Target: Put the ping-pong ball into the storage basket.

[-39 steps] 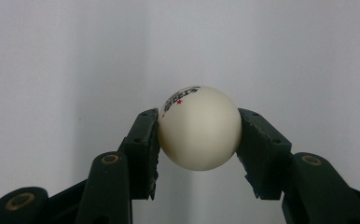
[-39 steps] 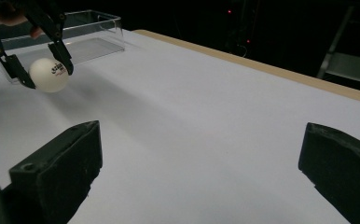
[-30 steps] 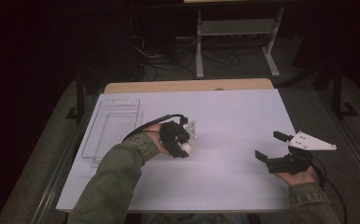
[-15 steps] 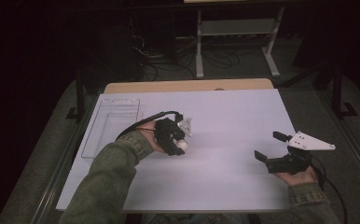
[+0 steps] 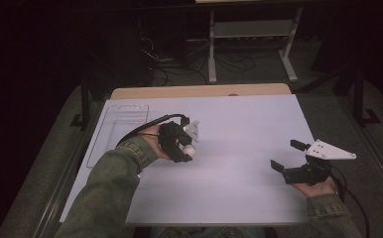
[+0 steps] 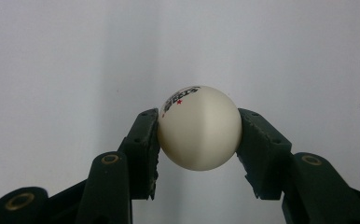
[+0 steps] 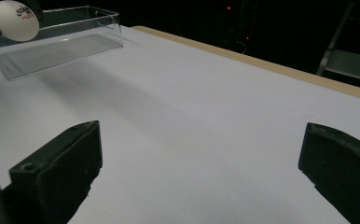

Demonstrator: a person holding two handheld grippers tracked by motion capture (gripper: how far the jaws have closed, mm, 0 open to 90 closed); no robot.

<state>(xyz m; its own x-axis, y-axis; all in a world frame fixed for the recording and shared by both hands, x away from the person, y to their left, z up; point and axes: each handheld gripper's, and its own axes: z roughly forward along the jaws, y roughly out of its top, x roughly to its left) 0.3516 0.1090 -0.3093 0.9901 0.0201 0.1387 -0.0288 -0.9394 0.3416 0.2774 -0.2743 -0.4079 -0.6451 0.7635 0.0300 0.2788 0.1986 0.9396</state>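
A white table-tennis ball (image 6: 199,127) with a small printed logo sits between the two black jaws of my left gripper (image 6: 197,140), which is shut on it. In the high view that gripper (image 5: 185,148) hovers over the left-middle of the white table, the ball (image 5: 189,149) at its tip. The ball (image 7: 15,19) also appears at the top left of the right gripper view. My right gripper (image 5: 289,156) rests at the right side of the table, jaws wide apart with nothing between them; its two black fingers (image 7: 61,163) frame bare tabletop.
A clear plastic tray (image 5: 120,130) lies along the table's left edge, just left of the left hand; it shows as a transparent box (image 7: 59,39) in the right gripper view. The white table sheet (image 5: 239,198) ends at a wooden strip (image 5: 199,91) at the far side.
The left hand has carried the ball leftward and a little away from me, closer to the tray. The right gripper has stayed put.
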